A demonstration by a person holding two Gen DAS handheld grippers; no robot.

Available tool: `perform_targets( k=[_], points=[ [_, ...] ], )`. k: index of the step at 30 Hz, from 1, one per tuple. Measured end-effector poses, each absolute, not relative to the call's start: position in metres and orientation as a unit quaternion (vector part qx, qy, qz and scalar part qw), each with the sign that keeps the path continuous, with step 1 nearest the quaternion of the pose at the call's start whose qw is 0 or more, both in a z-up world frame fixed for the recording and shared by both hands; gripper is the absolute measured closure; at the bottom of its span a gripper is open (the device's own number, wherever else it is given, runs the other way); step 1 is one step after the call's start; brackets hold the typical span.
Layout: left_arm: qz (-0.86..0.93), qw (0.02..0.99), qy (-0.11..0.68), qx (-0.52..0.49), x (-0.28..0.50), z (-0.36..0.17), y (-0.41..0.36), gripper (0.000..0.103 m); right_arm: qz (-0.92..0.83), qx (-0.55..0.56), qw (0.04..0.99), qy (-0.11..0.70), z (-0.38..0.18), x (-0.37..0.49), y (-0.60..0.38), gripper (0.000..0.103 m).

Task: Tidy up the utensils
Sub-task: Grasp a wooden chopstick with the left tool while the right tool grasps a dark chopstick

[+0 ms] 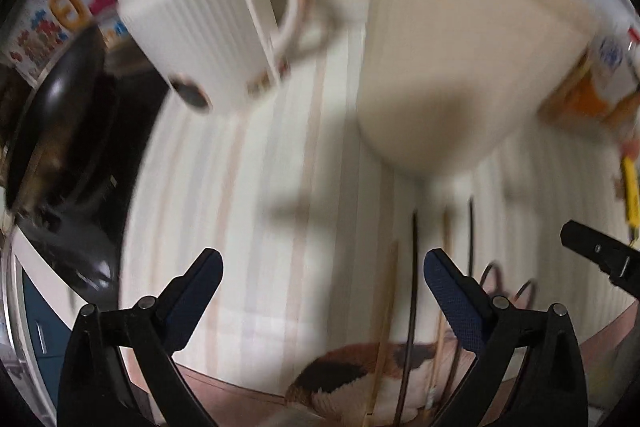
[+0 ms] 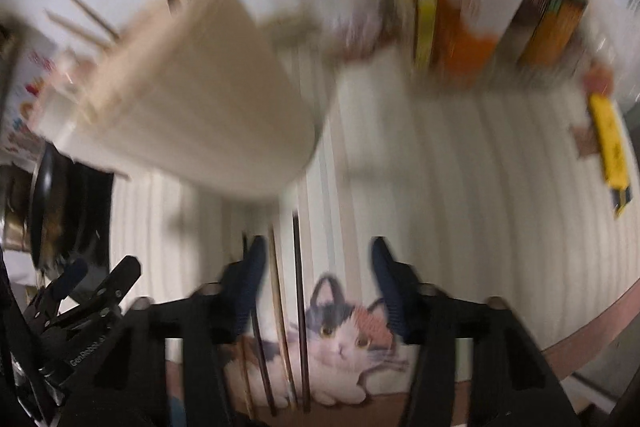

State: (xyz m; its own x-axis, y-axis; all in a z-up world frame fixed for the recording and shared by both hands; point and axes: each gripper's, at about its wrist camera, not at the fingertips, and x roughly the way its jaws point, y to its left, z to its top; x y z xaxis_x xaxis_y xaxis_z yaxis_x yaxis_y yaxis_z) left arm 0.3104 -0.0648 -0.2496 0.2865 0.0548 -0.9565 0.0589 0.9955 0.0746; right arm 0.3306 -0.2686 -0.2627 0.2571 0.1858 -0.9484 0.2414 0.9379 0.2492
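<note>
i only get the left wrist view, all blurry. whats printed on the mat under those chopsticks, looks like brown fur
Observer: In the right wrist view it is a calico cat face printed on the striped mat.
Operator: is the right gripper holding any chopsticks
Observer: No. The right gripper is open, and the loose chopsticks lie flat on the mat between its fingers.
Operator: anything already in the beige holder
Observer: Yes, chopsticks stick out of the top of the beige holder.
Operator: whats that yellow thing at my right edge
Observer: A flat yellow and black object lying on the mat; too blurred to name.
</note>
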Motion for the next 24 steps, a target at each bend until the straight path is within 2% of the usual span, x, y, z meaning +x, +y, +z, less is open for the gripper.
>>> perform_targets(
  k=[1,3,5,6,13,17,24],
  points=[
    [-0.007,0.792,0.608,0.050,0.308,-0.261,-0.066,0.006,-0.019,0.176,0.768,0.616,-0.272,0.328,-0.266,0.063],
    [-0.016,0.776,0.629,0.053,0.305,-0.283,-0.069,0.026,-0.024,0.173,0.761,0.625,-0.286,0.325,-0.264,0.063],
    [-0.029,0.760,0.647,0.051,0.302,-0.301,-0.073,0.032,-0.028,0.174,0.755,0.632,-0.295,0.322,-0.263,0.063],
    [-0.033,0.755,0.653,0.051,0.300,-0.309,-0.074,0.039,-0.030,0.172,0.753,0.634,-0.298,0.322,-0.263,0.063],
    [-0.058,0.738,0.669,0.070,0.287,-0.333,-0.090,0.061,-0.047,0.172,0.741,0.647,-0.315,0.317,-0.268,0.063],
    [-0.073,0.739,0.664,0.080,0.286,-0.331,-0.094,0.097,-0.047,0.168,0.734,0.657,-0.322,0.316,-0.266,0.063],
    [-0.043,0.747,0.658,0.084,0.296,-0.331,-0.068,0.098,-0.021,0.132,0.725,0.676,-0.338,0.325,-0.233,0.063]
  ],
)
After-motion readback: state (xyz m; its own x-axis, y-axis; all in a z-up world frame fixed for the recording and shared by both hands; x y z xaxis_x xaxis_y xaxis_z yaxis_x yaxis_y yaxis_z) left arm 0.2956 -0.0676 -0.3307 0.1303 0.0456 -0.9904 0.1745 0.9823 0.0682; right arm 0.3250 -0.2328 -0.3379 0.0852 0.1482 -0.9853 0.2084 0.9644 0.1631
